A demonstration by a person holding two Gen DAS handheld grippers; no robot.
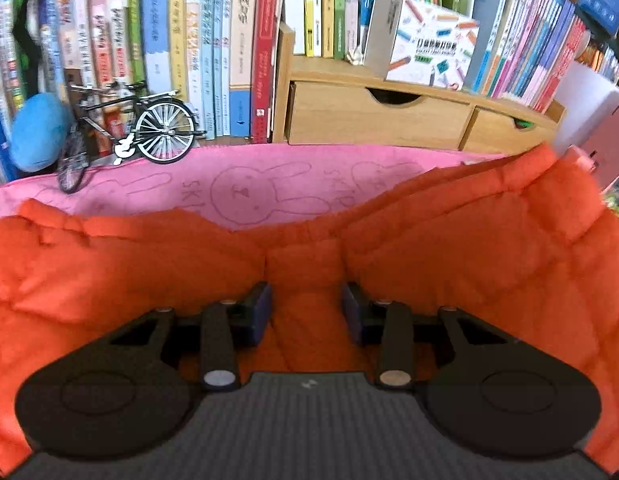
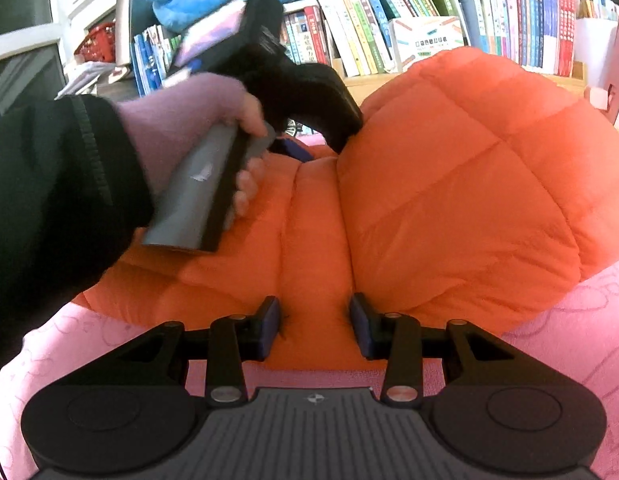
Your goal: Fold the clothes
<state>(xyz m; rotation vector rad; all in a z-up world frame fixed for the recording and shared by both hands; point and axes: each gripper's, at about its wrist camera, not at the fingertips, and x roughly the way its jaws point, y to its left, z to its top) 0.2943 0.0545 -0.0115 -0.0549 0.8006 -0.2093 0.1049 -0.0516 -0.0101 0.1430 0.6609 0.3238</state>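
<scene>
On the pink blanket (image 2: 569,332) lies an orange puffy jacket (image 2: 449,184), one part bulging upward. Both the left gripper (image 1: 305,312) and the right gripper (image 2: 314,326) clamp folds of it. Behind stand books (image 1: 213,40) and a toy bicycle (image 1: 149,124).

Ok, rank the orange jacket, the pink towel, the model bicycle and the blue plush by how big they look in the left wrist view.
1. orange jacket, nearest the camera
2. pink towel, partly covered
3. model bicycle
4. blue plush, cut off by the frame edge, so unsure against the bicycle
</scene>
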